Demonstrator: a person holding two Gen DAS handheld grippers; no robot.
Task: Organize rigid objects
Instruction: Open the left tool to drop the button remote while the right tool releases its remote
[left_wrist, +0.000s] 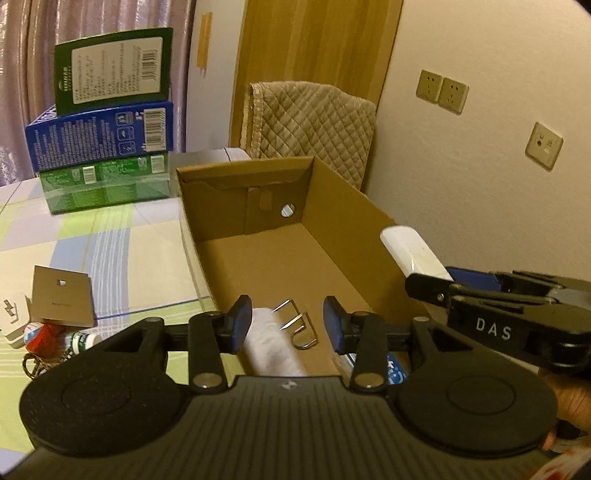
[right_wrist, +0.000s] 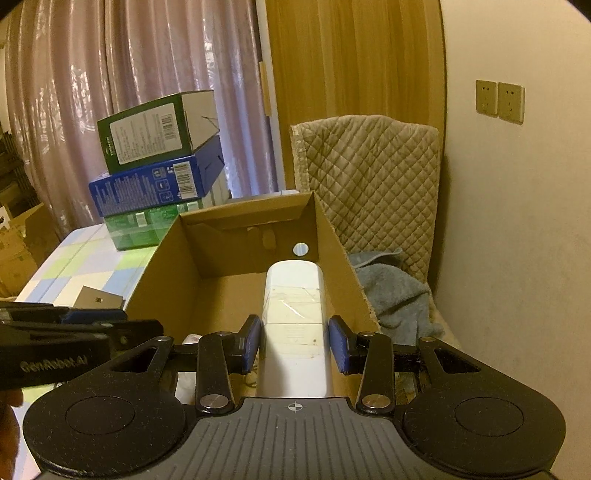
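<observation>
Cardboard box (left_wrist: 369, 206) sits open on checked tabletop (left_wrist: 110, 236). R gripper (right_wrist: 295, 345) clamped on white block (right_wrist: 293, 332) over box. L gripper (left_wrist: 284, 325) jaws apart, nothing gripped, above 2 metal hooks (left_wrist: 299, 325) inside.

Left gripper (left_wrist: 287, 325): matte black textured body with two raised round discs and a ribbed grey centre plate bearing a small crosshair mark. Two black link arms, each pinned by a silver round-head fastener, carry fingers (left_wrist: 240, 323) faced with blue pads. Side lettering, seen from the right wrist view: "GenRobot.AI" in white.

Right gripper (right_wrist: 295, 343): identical build, with black discs, ribbed grey plate, crosshair mark, silver fasteners and blue pads on the fingers (right_wrist: 338, 343). Side lettering, seen from the left wrist view: "DAS" in white. A small screw sits near its finger mount.
</observation>
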